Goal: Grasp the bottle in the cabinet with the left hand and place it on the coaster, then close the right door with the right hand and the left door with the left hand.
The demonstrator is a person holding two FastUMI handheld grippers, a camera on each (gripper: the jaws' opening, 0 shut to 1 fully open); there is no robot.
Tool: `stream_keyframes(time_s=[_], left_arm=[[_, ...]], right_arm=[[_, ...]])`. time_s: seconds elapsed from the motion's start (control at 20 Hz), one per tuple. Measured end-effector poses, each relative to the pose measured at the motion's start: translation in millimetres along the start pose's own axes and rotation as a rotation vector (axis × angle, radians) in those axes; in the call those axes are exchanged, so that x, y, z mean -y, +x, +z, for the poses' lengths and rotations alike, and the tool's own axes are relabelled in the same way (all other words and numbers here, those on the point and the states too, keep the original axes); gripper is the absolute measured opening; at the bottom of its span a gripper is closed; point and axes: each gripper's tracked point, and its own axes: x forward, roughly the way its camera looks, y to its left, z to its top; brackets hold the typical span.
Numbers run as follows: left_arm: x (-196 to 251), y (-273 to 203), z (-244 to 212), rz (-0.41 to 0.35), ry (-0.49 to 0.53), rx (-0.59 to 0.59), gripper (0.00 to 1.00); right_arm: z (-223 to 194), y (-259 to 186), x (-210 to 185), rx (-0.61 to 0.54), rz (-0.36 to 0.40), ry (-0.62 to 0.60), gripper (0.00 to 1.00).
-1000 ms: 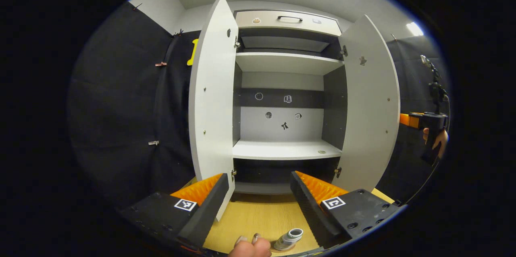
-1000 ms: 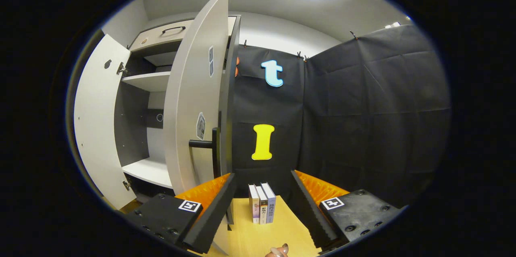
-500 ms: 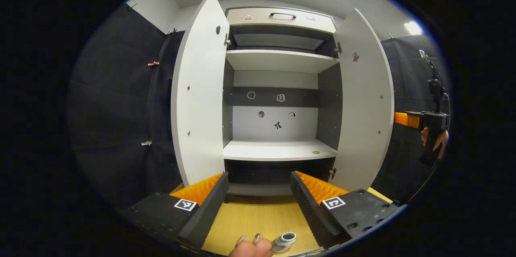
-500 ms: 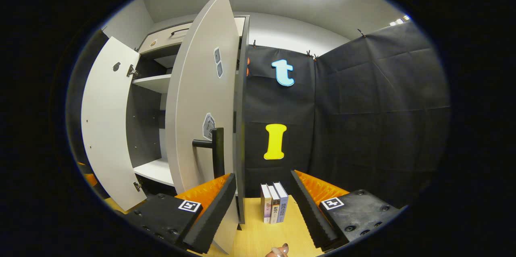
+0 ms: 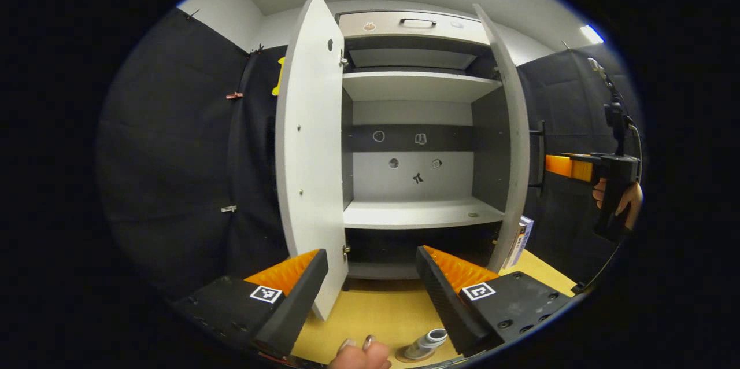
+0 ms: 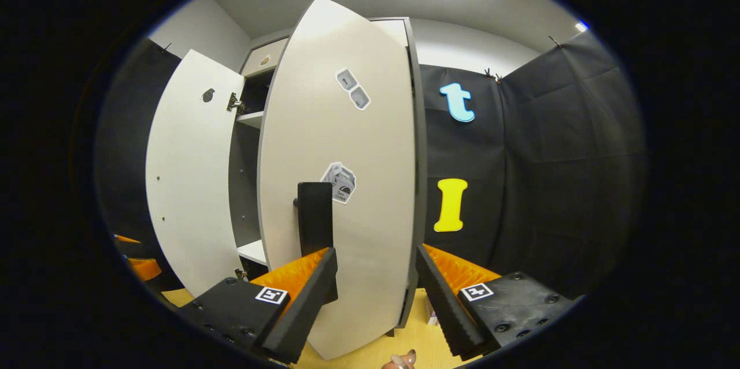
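Doors look like light, stiff panels on hinges: right door (image 6: 341, 184) best pushed flat beside its handle (image 6: 315, 216), right gripper (image 6: 376, 276) spread wide, empty

No legible text, stickers on the right door (image 6: 347, 184) and cabinet (image 5: 413, 152) back too small to read

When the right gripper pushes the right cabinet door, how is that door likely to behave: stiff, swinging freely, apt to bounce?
The right door looks like a flat rigid panel, so it should not flex. It hangs on hinges like those on the left door, so it likely swings easily. The right gripper is open beside the handle; a hard shove might make it rebound.
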Motion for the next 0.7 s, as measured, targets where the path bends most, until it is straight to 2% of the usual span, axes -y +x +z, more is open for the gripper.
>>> stream_keyframes(time_s=[0.15,0.35,0.55,0.7], left_arm=[[-32.1,-9.4,5.5,0.070,-0.008,0.012,0.97],[-91.9,-16.9,13.4,0.166,-0.017,0.029,0.97],[-141.6,0.7,25.2,0.187,-0.014,0.063,0.97],[-169.2,34.6,39.4,0.189,0.017,0.098,0.97]], right_arm=[[-0.9,3.4,-27.3,-0.017,0.044,0.045,0.97],[0.9,-23.8,-23.0,-0.011,0.010,-0.006,0.97],[-6.4,-39.4,-23.9,-0.027,-0.021,0.012,0.97],[-12.7,-43.3,-25.4,-0.044,-0.050,0.048,0.97]])
